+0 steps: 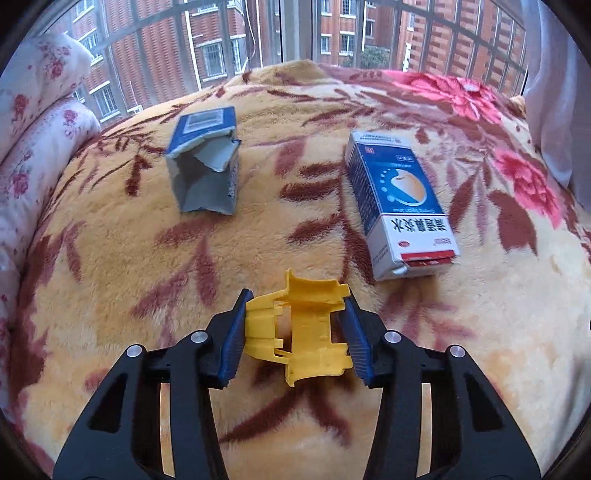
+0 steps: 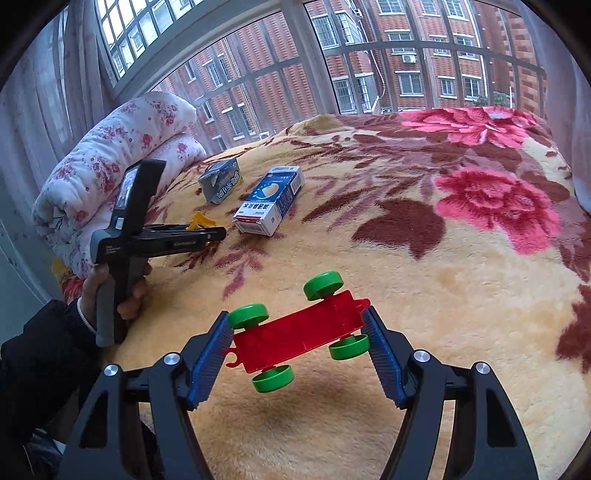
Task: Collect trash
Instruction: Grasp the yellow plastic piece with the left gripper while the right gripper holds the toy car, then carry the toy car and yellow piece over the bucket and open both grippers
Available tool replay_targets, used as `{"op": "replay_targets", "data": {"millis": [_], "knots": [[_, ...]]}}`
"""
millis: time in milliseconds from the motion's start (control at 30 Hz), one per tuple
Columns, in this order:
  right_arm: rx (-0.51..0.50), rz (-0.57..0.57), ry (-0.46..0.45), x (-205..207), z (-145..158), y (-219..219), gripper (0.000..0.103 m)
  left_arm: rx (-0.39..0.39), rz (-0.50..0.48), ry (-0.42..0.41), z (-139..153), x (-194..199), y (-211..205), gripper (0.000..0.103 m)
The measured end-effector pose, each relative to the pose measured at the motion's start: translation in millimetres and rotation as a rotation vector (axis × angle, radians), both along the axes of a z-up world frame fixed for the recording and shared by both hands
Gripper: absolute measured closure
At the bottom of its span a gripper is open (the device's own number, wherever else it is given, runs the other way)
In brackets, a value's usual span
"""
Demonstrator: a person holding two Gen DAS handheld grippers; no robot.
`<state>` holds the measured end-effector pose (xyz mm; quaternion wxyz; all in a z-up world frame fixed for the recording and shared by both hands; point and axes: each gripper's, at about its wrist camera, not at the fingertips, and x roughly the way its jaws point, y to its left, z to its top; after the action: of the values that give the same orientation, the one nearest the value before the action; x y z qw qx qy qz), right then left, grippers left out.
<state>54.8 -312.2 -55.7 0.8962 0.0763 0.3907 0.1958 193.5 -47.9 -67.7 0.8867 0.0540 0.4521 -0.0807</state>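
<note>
Only right wrist shows red toy chassis (image 2: 299, 334) and hand (image 2: 122, 291).

Soft, even daylight comes through the barred window (image 1: 295, 33) behind the far edge of the bed (image 1: 332, 424), lighting both views well without glare. Shadows are faint and diffuse; a dim patch lies on the blanket (image 2: 461, 280) beneath the right hand-held gripper (image 2: 299, 350). Fisheye distortion bends the window bars and darkens the corners. Focus is sharp, softening slightly toward the edges.
</note>
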Motion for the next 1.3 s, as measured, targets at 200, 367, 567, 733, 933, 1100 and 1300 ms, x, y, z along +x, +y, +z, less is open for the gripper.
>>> {"op": "replay_targets", "data": {"millis": [200,367,567,733,933,1100,1300], "knots": [[0.004,-0.003,-0.007,-11,3,0,0.034,0.002,-0.014,-0.041,10,-33,0,0.056],[-0.003,0.007,-0.016,-27,6,9,0.034,-0.029,-0.026,-0.064,19,-67,3,0.056],[-0.003,0.031,-0.013,-45,8,20,0.034,-0.047,-0.042,-0.108,33,-105,-1,0.056],[-0.011,0.051,-0.012,-59,8,30,0.034,-0.054,-0.050,-0.120,38,-130,-6,0.056],[-0.007,0.064,-0.002,-79,7,38,0.033,-0.049,-0.059,-0.119,35,-159,-12,0.056],[-0.019,0.087,0.009,-97,4,49,0.034,-0.060,-0.070,-0.113,34,-181,-12,0.056],[-0.033,0.123,0.026,-125,0,62,0.034,-0.066,-0.085,-0.105,31,-211,-10,0.056]]}}
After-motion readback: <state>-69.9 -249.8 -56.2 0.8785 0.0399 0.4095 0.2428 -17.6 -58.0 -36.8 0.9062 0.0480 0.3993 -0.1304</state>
